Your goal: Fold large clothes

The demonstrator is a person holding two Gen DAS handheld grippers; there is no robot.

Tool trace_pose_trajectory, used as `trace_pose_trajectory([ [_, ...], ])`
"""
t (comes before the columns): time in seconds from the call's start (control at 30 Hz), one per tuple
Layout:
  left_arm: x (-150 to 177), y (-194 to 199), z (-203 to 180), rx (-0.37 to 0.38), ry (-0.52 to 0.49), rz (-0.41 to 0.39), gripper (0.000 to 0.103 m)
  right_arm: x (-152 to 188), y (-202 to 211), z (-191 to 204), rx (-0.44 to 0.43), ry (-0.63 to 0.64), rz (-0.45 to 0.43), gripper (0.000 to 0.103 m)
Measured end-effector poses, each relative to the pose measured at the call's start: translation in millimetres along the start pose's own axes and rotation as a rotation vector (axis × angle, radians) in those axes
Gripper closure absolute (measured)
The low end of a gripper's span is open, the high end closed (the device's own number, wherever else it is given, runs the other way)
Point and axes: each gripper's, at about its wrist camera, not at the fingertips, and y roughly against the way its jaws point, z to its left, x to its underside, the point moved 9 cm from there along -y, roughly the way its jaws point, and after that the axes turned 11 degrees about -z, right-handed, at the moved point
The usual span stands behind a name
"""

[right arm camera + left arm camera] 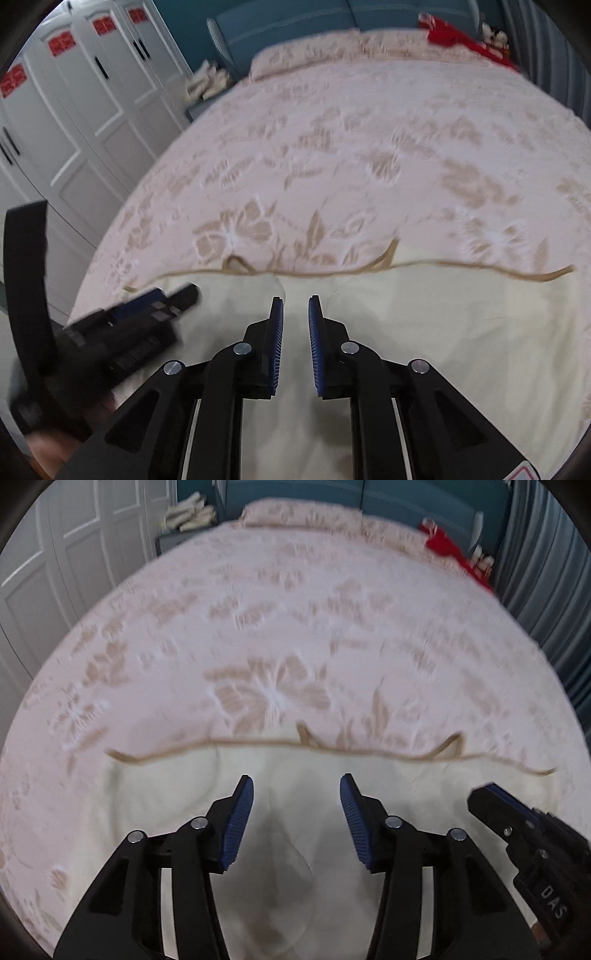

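A cream garment with a tan-trimmed far edge and small loops lies flat on the near part of the bed; it also shows in the right wrist view. My left gripper is open and empty, hovering over the garment's middle. My right gripper is open with a narrow gap, empty, above the garment. The right gripper shows at the right of the left wrist view; the left gripper shows at the left of the right wrist view.
The bed has a pink floral bedspread. A pillow lies at the teal headboard. A red cloth sits at the far right corner. White wardrobe doors stand left. Folded items rest on a nightstand.
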Motion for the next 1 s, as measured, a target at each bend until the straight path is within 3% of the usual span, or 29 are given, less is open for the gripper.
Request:
trace_pose_trajectory([
  [0.1,19.7,-16.8,4.4,-0.016,0.003,0.023,0.057,17.3,-21.9,-3.4,0.033,0.022,0.053,0.091],
  [0.23,29.9,-24.4,3.1,-0.025,-0.015,-0.008,0.057,39.8,-39.2,-13.6,0.023,-0.015,0.098,0.096],
  [0.4,37.0,-28.0,-2.7,-0.068,-0.07,-0.056,0.057,54.3,-45.0,-14.1,0.037,0.022,0.074,0.096],
  [1.0,39.8,-39.6,-1.5,-0.094,-0.061,-0.118,0.056,52.9,-66.4,-17.2,0.023,0.008,0.046,0.1],
])
